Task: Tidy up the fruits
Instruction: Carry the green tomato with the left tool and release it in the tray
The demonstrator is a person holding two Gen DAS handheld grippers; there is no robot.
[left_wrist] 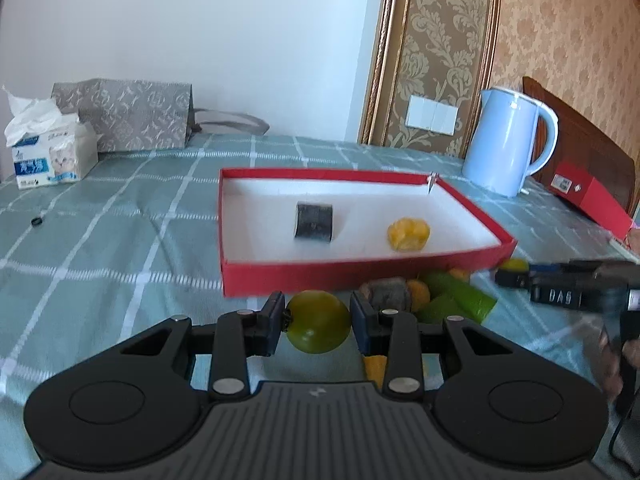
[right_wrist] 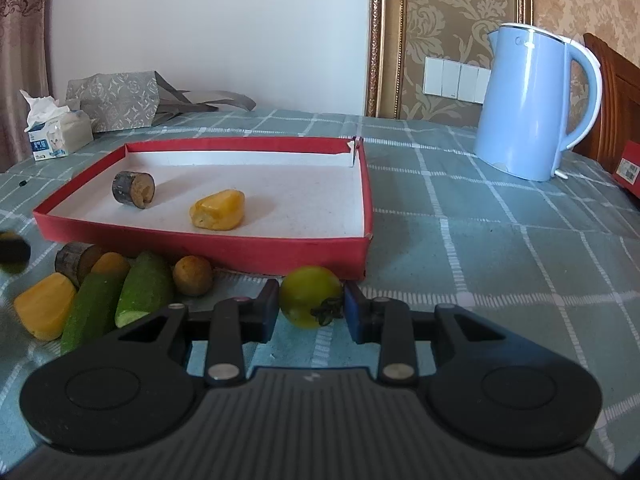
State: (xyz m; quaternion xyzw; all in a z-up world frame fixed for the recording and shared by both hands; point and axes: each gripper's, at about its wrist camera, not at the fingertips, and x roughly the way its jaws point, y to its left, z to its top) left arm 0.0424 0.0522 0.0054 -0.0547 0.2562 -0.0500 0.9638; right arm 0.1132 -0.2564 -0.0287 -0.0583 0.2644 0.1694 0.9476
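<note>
Green-yellow tomatoes sit clamped in both grippers: the left gripper (left_wrist: 318, 322) grasps one tomato (left_wrist: 319, 321), its stem against the left pad, and the right gripper (right_wrist: 311, 306) grasps another tomato (right_wrist: 310, 296), stem turned toward the right pad. Both are held just in front of the near wall of a red box (right_wrist: 208, 246) with a white floor, on the checked green tabletop (right_wrist: 480, 248). Inside the box lie a dark sugarcane piece (right_wrist: 134, 189) and a yellow jackfruit piece (right_wrist: 218, 209), apart from each other. Beside the box's near wall, a heap holds two cucumber pieces (right_wrist: 144, 290), more yellow pieces, another cane stub and a brown round fruit (right_wrist: 192, 275). Seen from the left wrist, the right gripper's body shows the letters "DAS". Farther back stand a blue kettle (right_wrist: 528, 108), a tissue pack (left_wrist: 50, 156) printed with a kitten, its lettering too small to read, and a patterned paper bag (left_wrist: 128, 114).
</note>
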